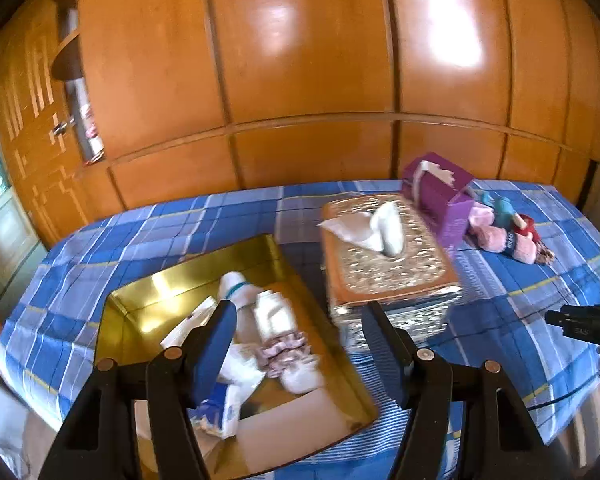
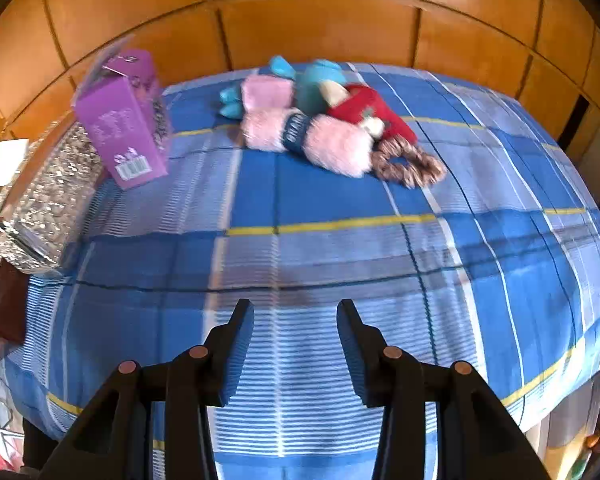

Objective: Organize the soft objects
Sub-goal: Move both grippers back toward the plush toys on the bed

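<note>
Socks (image 1: 260, 336) in tray (image 1: 140, 320) on bed (image 2: 340, 260) — tissue box (image 1: 384, 256) right, soft toys (image 2: 320, 128) behind

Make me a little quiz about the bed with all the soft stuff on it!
1. True or false: the right gripper holds a toy.
2. Which sits nearest the purple box? A) scrunchie B) glittery tissue box C) red plush
3. Fill in: socks lie inside the ____ box.

Key
1. False; its fingers are apart with nothing between them.
2. B
3. Gold
</note>
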`<state>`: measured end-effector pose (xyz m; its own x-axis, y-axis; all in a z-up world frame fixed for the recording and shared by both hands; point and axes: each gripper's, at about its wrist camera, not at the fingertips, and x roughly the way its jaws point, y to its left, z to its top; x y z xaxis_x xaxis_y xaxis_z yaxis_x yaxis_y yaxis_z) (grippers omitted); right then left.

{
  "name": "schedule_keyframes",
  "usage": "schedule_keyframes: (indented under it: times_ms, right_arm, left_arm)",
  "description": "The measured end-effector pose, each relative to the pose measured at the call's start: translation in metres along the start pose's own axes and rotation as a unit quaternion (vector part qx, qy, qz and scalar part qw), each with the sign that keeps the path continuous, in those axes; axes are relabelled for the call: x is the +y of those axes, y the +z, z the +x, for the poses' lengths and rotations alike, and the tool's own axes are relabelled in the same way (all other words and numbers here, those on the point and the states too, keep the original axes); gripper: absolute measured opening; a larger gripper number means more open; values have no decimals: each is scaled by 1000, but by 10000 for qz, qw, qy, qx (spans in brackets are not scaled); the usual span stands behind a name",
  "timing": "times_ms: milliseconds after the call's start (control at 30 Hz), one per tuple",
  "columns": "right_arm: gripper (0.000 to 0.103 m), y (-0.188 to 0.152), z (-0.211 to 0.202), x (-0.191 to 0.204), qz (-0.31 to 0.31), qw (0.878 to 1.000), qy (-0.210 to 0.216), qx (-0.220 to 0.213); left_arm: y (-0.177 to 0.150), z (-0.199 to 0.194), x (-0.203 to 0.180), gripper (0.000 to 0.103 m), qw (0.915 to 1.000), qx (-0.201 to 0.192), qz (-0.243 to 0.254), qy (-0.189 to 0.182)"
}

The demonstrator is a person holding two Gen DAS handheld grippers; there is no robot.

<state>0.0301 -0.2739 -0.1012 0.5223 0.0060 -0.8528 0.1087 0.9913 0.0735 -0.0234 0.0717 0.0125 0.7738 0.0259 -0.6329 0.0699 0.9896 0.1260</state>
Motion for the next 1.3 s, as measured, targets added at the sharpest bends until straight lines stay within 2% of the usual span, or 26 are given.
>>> schedule_keyframes:
  times_ms: [267,500,1300]
  right_arm:
    - [43,-4,14,-7,16,9998,-200,22]
    - [44,-5,15,-8,40,9999,-160,-21]
    - [48,-5,17,-7,61,9999,-97,-62]
  left_arm:
    - [11,0,-43,66,9980,-82,557,-282]
    - [15,0,-72,66,9940,-124,1005,-409]
    - [15,13,-113,66,9846,15,1632,-628]
